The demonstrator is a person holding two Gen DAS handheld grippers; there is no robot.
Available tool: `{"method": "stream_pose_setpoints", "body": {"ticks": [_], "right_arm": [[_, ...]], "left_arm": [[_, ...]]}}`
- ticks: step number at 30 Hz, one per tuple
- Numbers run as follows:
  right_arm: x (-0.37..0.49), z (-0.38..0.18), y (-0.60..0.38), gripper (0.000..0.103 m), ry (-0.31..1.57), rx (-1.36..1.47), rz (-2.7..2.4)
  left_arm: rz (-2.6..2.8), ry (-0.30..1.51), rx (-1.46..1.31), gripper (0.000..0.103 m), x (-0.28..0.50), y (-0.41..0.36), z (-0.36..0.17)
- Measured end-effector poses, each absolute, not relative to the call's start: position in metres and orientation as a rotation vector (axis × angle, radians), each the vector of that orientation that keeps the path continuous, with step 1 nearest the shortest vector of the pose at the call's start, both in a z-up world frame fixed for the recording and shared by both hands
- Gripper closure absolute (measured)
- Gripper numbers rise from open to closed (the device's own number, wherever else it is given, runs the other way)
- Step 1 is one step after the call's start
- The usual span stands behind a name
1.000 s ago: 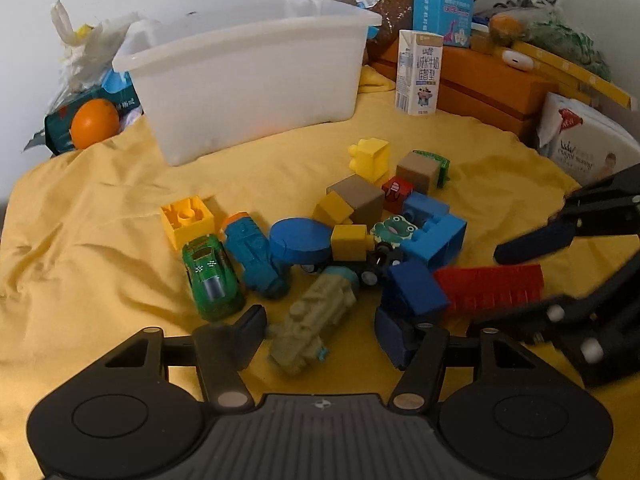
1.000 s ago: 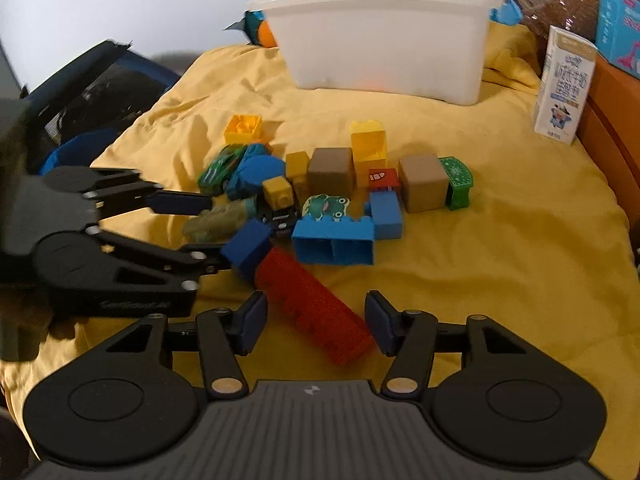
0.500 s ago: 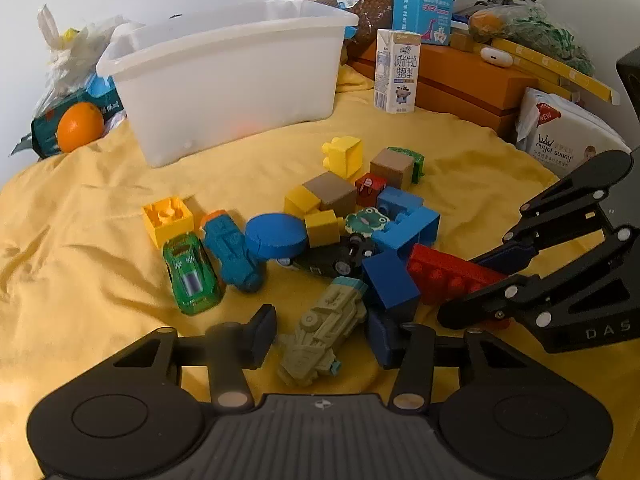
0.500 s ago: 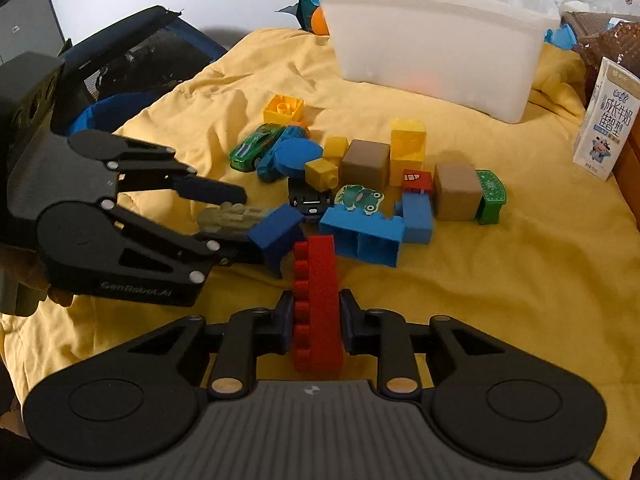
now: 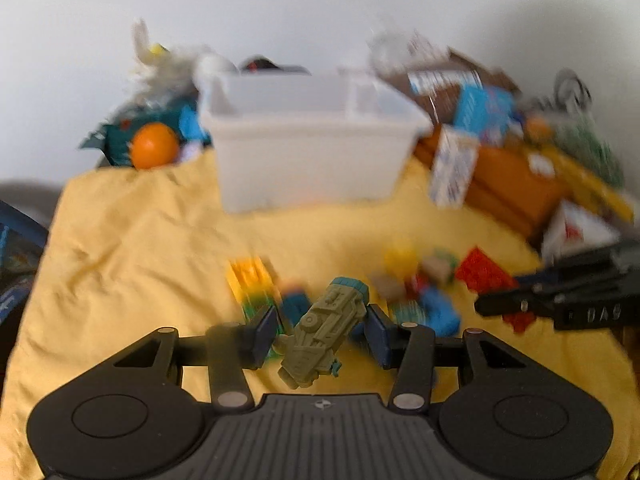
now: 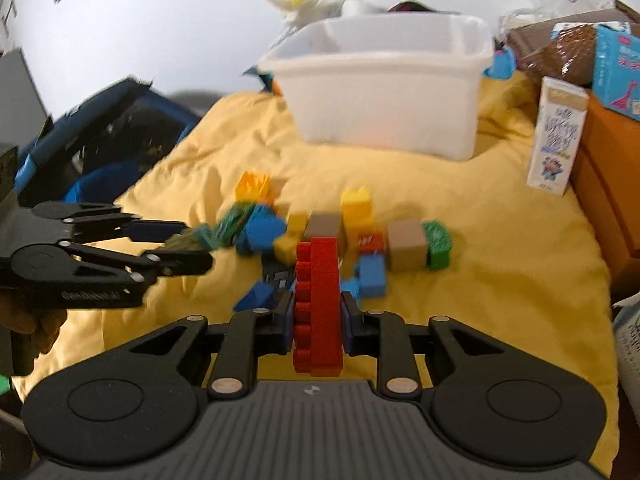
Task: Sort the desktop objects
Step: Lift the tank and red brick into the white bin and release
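Observation:
An olive-green toy vehicle [image 5: 320, 332] hangs tilted above the yellow cloth [image 5: 140, 248], with my left gripper [image 5: 322, 334] shut on it. A long red brick [image 6: 318, 304] stands on end between the pads of my right gripper [image 6: 317, 314], which is shut on it. The right wrist view shows the left gripper [image 6: 192, 244] at the left with the olive toy [image 6: 180, 240]. The left wrist view shows the right gripper [image 5: 498, 294] at the right with the red brick [image 5: 484, 276]. A white bin [image 6: 384, 92] stands behind the pile of loose blocks [image 6: 360, 240].
The pile holds yellow, blue, tan and green blocks and toy cars [image 6: 236, 224]. A milk carton [image 6: 556, 136] and orange boxes [image 6: 612, 152] stand to the right of the bin. An orange fruit [image 5: 154, 146] lies left of it. A dark blue bag [image 6: 112, 136] sits off the cloth's left edge.
Both grippers closed, the left on the olive toy and the right on the red brick. Both then lifted them off the cloth, and the views now look more toward the bin.

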State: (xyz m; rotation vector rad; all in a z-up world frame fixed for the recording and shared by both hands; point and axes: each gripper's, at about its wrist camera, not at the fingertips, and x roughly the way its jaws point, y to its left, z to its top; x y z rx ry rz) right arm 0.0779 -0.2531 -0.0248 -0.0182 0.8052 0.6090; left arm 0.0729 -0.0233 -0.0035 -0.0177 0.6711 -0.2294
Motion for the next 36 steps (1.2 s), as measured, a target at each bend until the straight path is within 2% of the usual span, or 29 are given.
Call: {"method": "stream_pose_setpoints", "body": {"ticks": [7, 13, 18, 24, 26, 27, 28, 30, 36], "right_arm": [[0.126, 0.025, -0.260, 0.078, 0.703, 0.104, 0.552], [0.193, 0.075, -0.258, 0.078, 0.635, 0.106, 0.523], [0.248, 0.099, -0.253, 0.078, 0.641, 0.089, 0.486], [0.289, 0.094, -0.244, 0.078, 0.691, 0.046, 0.450], [0.300, 0.093, -0.245, 0.077, 0.697, 0.050, 0.432], [0.305, 0.092, -0.245, 0.075, 0.708, 0.052, 0.424], [0.310, 0.090, -0.244, 0.061, 0.722, 0.048, 0.411], [0.311, 0.089, -0.243, 0.041, 0.715, 0.018, 0.361], [0.271, 0.087, -0.250, 0.043, 0.660, 0.027, 0.427]], "left_arm": [[-0.192, 0.586, -0.084, 0.051, 0.135, -0.015, 0.065], [-0.184, 0.589, -0.067, 0.051, 0.204, -0.015, 0.107], [-0.161, 0.647, -0.083, 0.051, 0.252, -0.015, 0.117], [-0.138, 0.683, -0.114, 0.050, 0.283, -0.021, 0.116], [-0.126, 0.709, -0.125, 0.045, 0.292, -0.025, 0.110], [-0.113, 0.715, -0.112, 0.038, 0.293, -0.027, 0.107], [-0.088, 0.714, -0.086, 0.036, 0.292, -0.029, 0.104], [-0.075, 0.710, -0.064, 0.034, 0.285, -0.027, 0.097], [-0.127, 0.671, -0.066, 0.034, 0.216, -0.008, 0.069]]}}
